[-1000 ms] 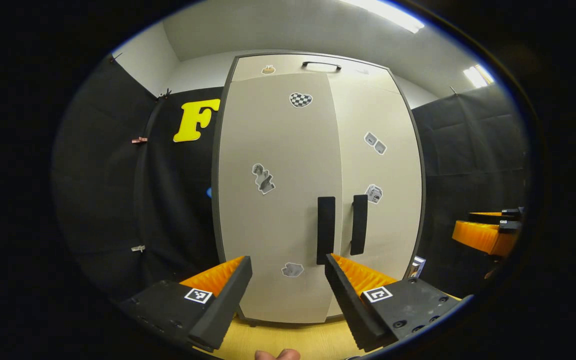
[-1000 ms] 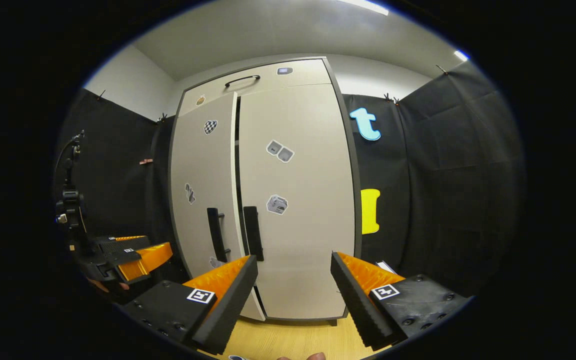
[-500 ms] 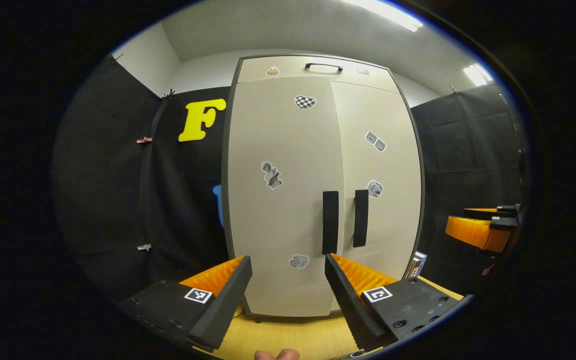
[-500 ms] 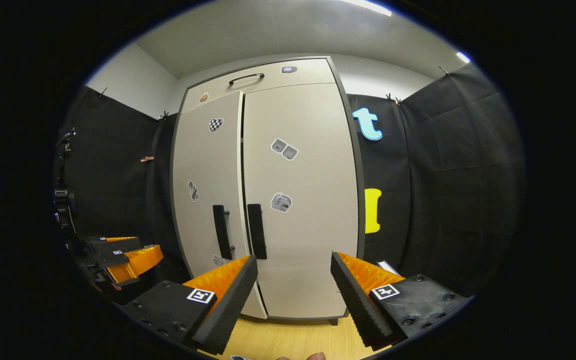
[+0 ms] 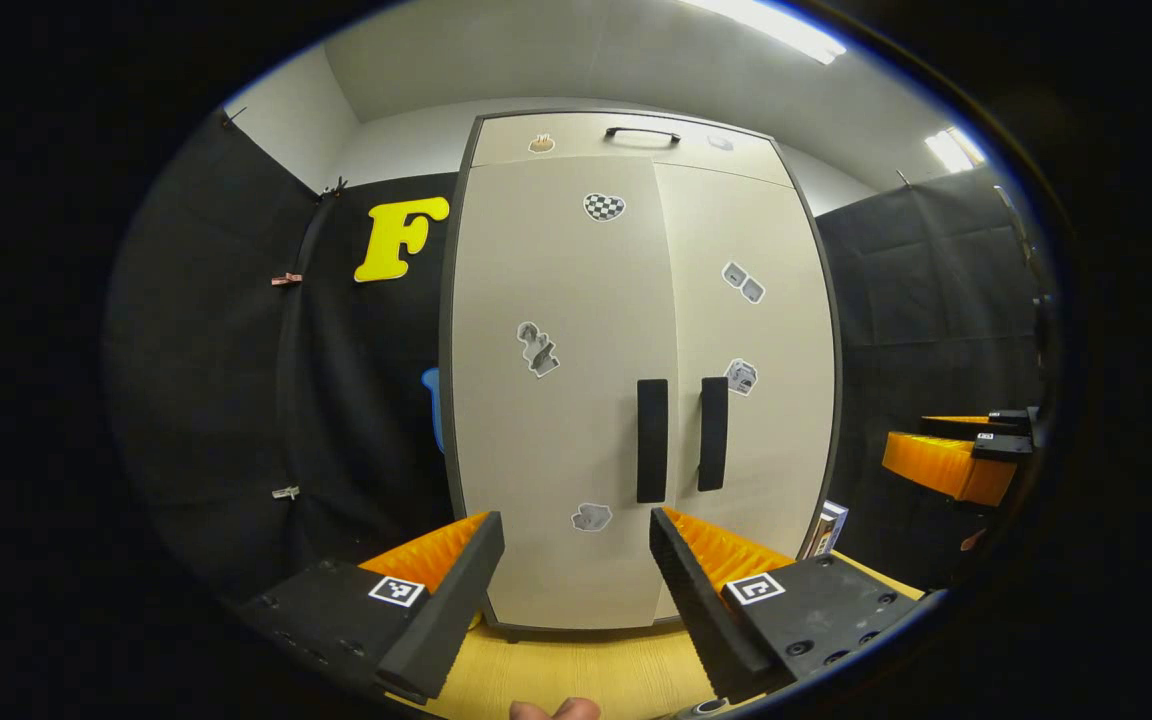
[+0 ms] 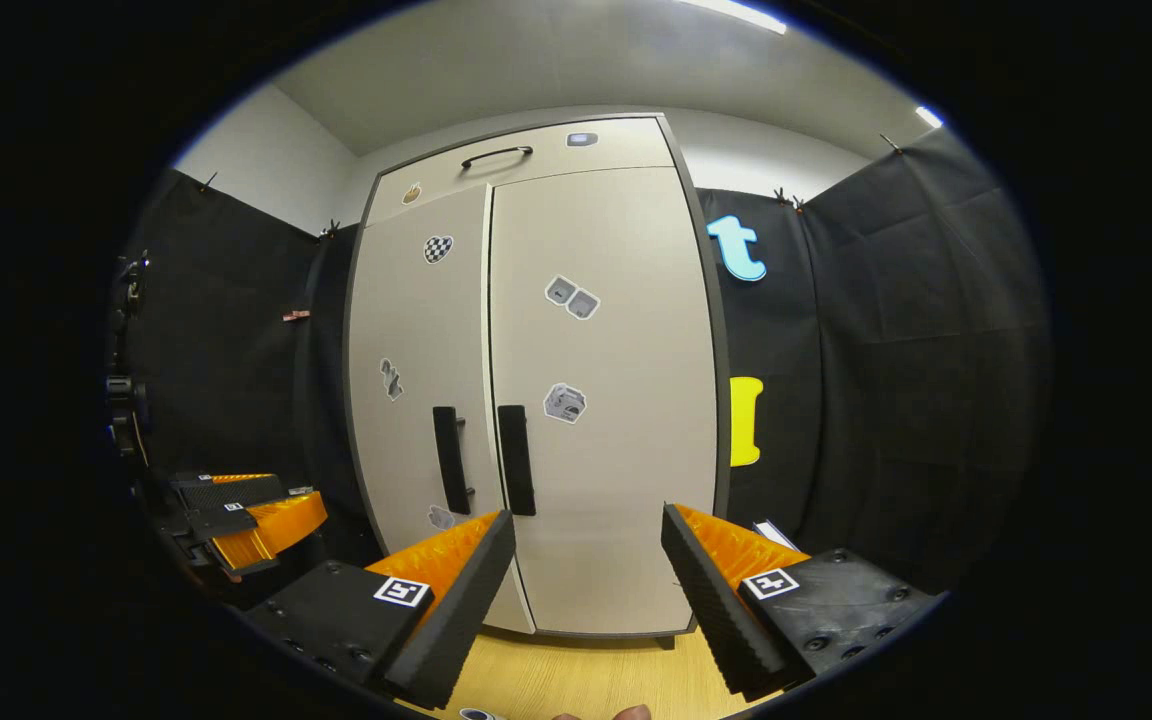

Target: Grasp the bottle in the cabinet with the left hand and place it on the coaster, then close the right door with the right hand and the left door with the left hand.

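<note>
Standing upright on a pale yellow wooden tabletop [image 5: 576,670], a tall light-grey cabinet [image 5: 496,400] with a dark frame faces both cameras, its two doors closed flush against each other. The left door [image 5: 556,420] and the right door [image 5: 756,440] each carry a black vertical bar handle, the left handle [image 5: 651,440] and the right handle [image 5: 713,434] side by side near the centre seam. Small grey stickers dot both doors, among them a checkered heart sticker [image 5: 603,206] high on the left door. Above the doors is a narrow drawer front with a thin black drawer handle [image 5: 642,132]. In the left gripper view, the left gripper [image 5: 576,580] is held in front of the cabinet with its fingers spread apart and nothing between them; the right gripper [image 5: 956,460] shows farther off at the right edge. In the right gripper view, the right gripper [image 6: 586,580] likewise has its fingers wide apart and empty, well short of the doors, with the left gripper [image 6: 246,515] off to the left. The bottle and the coaster cannot be made out. A fingertip [image 5: 554,709] peeks in at the bottom edge.
</note>
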{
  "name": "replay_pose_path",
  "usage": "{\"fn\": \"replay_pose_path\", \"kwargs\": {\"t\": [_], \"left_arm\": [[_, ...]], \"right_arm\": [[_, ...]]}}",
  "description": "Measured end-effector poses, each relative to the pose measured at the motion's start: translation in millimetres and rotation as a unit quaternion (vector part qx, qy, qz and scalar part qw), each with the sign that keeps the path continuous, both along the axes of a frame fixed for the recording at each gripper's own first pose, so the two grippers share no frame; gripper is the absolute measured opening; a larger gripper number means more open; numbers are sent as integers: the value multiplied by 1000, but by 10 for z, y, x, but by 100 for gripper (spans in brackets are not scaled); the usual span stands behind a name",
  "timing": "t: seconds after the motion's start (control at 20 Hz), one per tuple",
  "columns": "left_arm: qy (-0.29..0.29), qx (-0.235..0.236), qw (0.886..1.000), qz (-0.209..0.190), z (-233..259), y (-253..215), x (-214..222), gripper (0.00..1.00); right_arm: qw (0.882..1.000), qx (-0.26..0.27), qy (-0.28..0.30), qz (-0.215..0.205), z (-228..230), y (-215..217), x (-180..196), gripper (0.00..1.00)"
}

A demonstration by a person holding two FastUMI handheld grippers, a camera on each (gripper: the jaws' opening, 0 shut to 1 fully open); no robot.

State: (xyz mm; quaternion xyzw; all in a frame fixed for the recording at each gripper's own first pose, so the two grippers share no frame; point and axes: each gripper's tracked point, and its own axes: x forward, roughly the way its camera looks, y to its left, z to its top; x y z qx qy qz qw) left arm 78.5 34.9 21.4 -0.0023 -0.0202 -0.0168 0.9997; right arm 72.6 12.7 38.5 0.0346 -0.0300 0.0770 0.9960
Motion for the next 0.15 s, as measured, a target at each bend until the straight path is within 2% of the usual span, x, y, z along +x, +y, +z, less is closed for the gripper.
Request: {"fn": "replay_pose_path", "kwargs": {"t": [0.15], "left_arm": [[0,1,1000,0,1,-10,7,94]], "right_arm": [[1000,1,0,-2,-5,-29,-6,97]]}}
